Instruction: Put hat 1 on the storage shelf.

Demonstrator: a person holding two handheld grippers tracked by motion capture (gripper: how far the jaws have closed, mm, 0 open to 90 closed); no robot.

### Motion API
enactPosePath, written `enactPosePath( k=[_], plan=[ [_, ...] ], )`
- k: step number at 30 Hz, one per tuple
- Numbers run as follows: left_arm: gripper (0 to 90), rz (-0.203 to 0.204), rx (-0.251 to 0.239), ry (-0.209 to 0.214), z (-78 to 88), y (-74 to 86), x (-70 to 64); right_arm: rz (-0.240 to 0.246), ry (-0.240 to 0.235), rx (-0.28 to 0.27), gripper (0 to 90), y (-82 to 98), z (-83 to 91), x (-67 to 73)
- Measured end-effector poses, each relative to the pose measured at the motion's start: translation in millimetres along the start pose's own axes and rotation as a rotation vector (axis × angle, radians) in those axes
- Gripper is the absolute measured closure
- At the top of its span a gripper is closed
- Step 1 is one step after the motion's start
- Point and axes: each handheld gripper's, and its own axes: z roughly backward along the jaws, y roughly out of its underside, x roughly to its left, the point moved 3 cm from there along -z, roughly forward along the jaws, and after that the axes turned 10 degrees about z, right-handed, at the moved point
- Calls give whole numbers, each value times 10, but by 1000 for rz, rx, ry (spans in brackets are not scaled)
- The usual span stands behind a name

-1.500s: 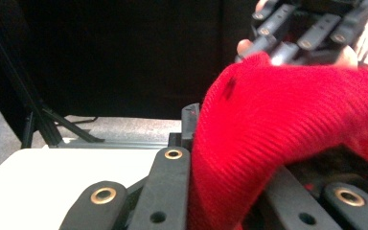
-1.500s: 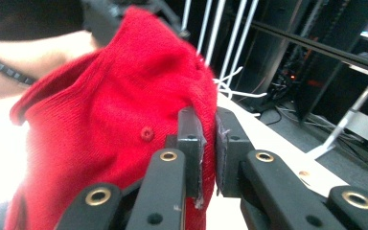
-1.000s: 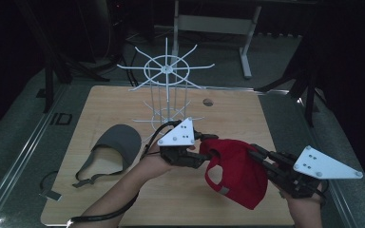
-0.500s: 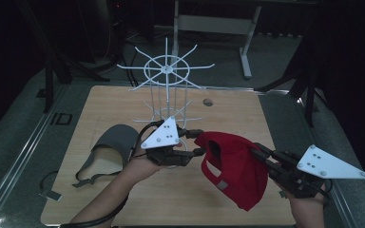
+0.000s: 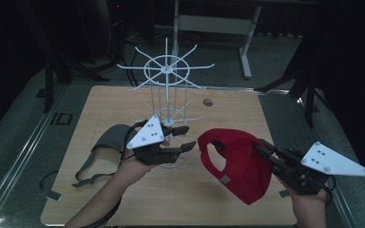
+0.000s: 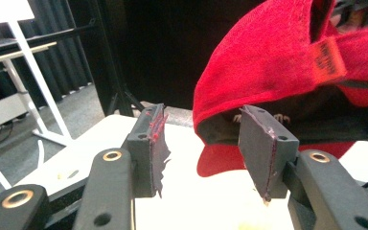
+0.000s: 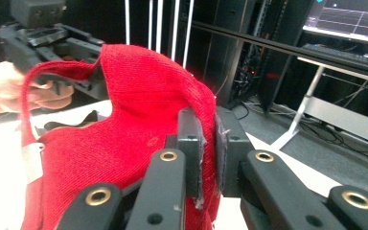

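Note:
A red cap (image 5: 240,164) hangs above the table at the right, its open back and strap turned to the left. My right gripper (image 5: 262,148) is shut on the fabric of its rim, seen up close in the right gripper view where the jaws (image 7: 208,139) pinch the red cap (image 7: 124,120). My left gripper (image 5: 187,137) stands open just left of the cap, near its back edge. In the left gripper view the red cap (image 6: 278,62) hangs just beyond the open gripper (image 6: 206,139), with nothing between its pads (image 6: 155,139).
A white wire rack (image 5: 168,76) with radial arms stands at the table's middle back, right behind my left gripper. A grey cap (image 5: 107,145) lies on the wooden table (image 5: 123,102) at the left. A small dark hole (image 5: 208,101) marks the tabletop behind the rack.
My left gripper has drawn back to the left, away from the red cap, toward the rack's base. The cap has tilted up in the right gripper, which has barely moved.

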Motion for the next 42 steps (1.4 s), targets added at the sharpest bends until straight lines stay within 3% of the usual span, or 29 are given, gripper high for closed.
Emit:
enactPosePath(
  k=[7,13,18,23,25,30,37,42],
  plan=[
    [516,31,-14,15,121,247,-59,-18,25,-3,828,-8,5,-78],
    [496,28,5,8,196,466,-87,-27,51,-13,828,-54,10,-159],
    [496,55,16,38,233,652,-93,-31,70,-18,828,-111,8,-231],
    [462,78,57,13,242,906,-57,-39,89,-23,828,-157,6,-299],
    [394,92,85,4,234,1034,-46,-40,96,-26,827,-174,6,-327],
    [388,114,141,-6,221,1348,-28,-50,108,-29,827,-189,2,-374],
    [378,162,152,-51,271,1612,61,-57,114,-29,828,-225,-26,-421],
    [246,163,177,-97,262,1800,100,-56,123,-40,827,-286,-27,-454]
  ],
)
